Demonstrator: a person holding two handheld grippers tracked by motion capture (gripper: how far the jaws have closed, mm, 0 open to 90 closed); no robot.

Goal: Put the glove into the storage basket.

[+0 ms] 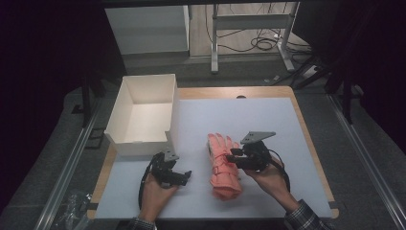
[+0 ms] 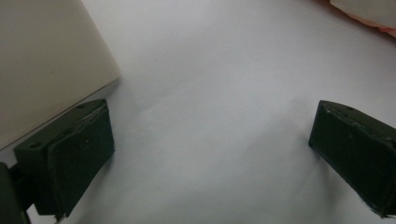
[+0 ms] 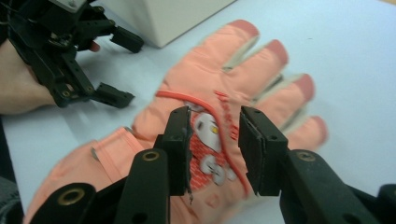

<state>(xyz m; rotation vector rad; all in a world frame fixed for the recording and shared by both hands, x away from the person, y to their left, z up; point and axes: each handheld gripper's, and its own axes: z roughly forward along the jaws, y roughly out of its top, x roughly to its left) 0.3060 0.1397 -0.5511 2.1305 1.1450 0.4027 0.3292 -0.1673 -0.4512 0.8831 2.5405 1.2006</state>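
Observation:
A salmon-pink winter glove (image 1: 222,165) lies flat on the white mat, fingers pointing away from me and cuff toward the front edge. In the right gripper view the glove (image 3: 224,79) shows a small cartoon patch on its back. My right gripper (image 1: 232,157) hovers over the back of the glove from the right. Its jaws (image 3: 215,116) stand a little apart, with the patch showing in the gap and the pads off the fabric. My left gripper (image 1: 183,178) rests on the mat left of the glove, jaws (image 2: 210,140) wide open with nothing between them.
An open white box (image 1: 143,146) stands at the back left of the mat, close behind the left gripper; its wall (image 2: 42,60) is beside the left jaw. The white mat (image 1: 268,120) covers a wooden table. Desk legs and cables lie on the floor beyond.

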